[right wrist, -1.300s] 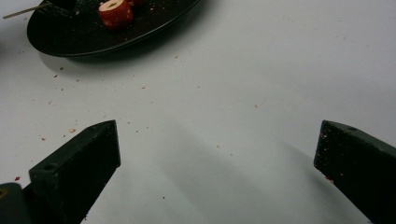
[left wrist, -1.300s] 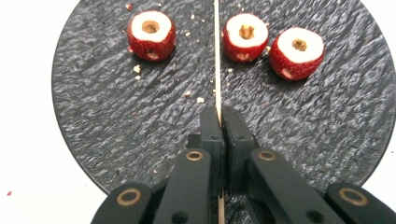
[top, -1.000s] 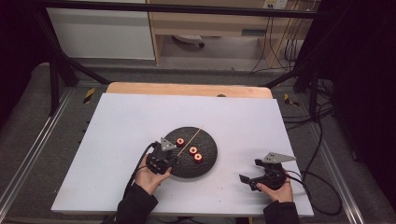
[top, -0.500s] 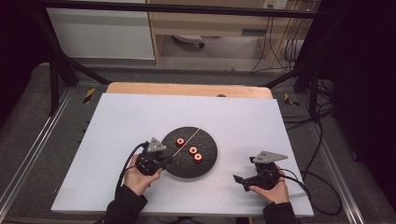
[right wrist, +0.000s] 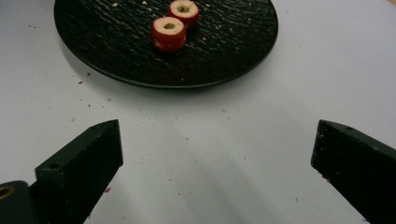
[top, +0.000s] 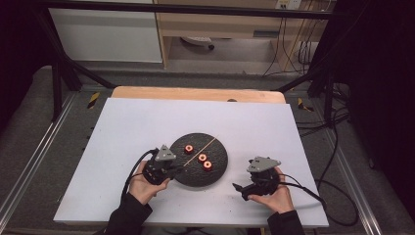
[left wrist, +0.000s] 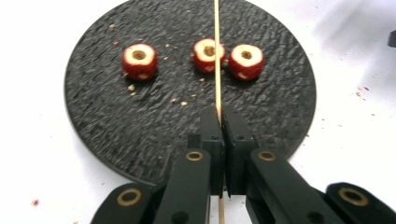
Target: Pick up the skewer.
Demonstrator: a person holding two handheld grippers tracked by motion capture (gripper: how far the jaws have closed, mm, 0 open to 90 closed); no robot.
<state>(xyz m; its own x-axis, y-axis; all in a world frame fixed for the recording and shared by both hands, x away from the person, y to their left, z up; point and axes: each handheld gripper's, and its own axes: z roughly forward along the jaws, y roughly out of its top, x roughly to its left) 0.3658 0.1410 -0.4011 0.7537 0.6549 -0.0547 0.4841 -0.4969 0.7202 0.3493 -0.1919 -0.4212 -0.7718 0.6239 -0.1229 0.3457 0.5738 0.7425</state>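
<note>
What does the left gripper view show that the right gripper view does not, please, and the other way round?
The left gripper view shows the left gripper shut on a thin wooden skewer that runs up across the plate, and three cored red fruit pieces in a row. The right gripper view shows the right gripper with its jaws wide apart and nothing between them, over the crumb-speckled white table. Both share the round black plate with fruit pieces on it, two of them in the right gripper view.

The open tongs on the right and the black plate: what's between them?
Bare white table with crumbs, in the right gripper view, between right tongs and plate.
</note>
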